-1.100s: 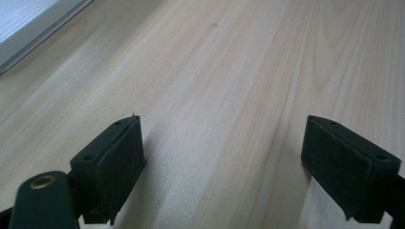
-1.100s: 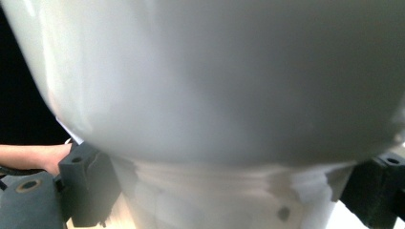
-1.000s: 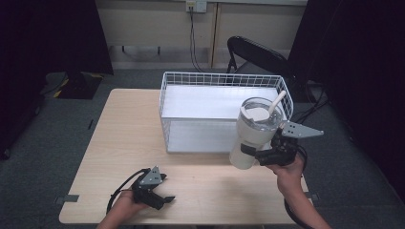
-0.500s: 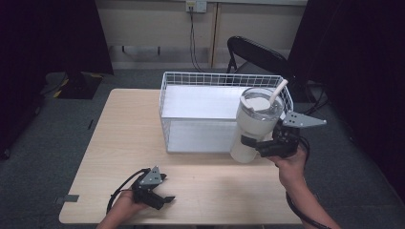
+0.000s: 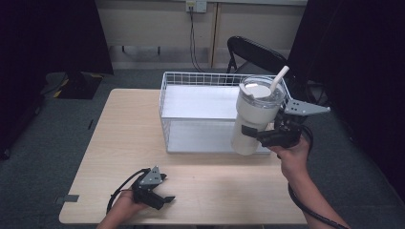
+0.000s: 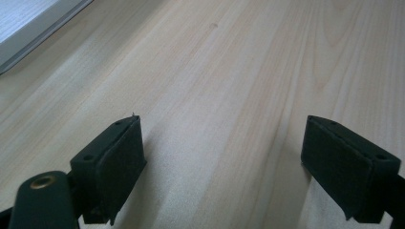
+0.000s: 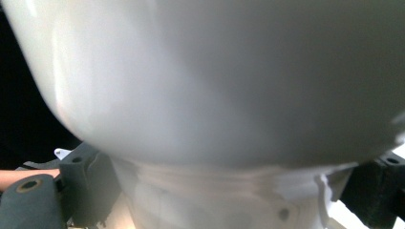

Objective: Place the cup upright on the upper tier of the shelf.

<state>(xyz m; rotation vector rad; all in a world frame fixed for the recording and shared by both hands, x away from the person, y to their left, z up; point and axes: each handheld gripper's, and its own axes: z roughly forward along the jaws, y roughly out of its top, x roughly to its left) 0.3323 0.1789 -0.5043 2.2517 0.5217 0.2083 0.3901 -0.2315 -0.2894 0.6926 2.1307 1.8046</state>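
A tall white tumbler (image 5: 254,116) with a clear lid and a white straw hangs in the air over the front right corner of the white wire basket (image 5: 191,78). My right gripper (image 5: 260,136) is shut on the tumbler's lower body, and the cup's white wall (image 7: 224,81) looms between the two black pads in the right gripper view. My left gripper (image 5: 165,199) rests low on the wooden table (image 5: 124,133) near its front edge, open, with bare wood (image 6: 224,157) between its pads.
The basket stands at the back middle of the table and holds nothing. A black folding chair (image 5: 255,52) stands behind the table. Dark curtains hang at both sides. A cable (image 5: 305,205) trails from the right gripper.
The right gripper has lifted the tumbler higher and a little toward the basket. The left gripper has stayed put.
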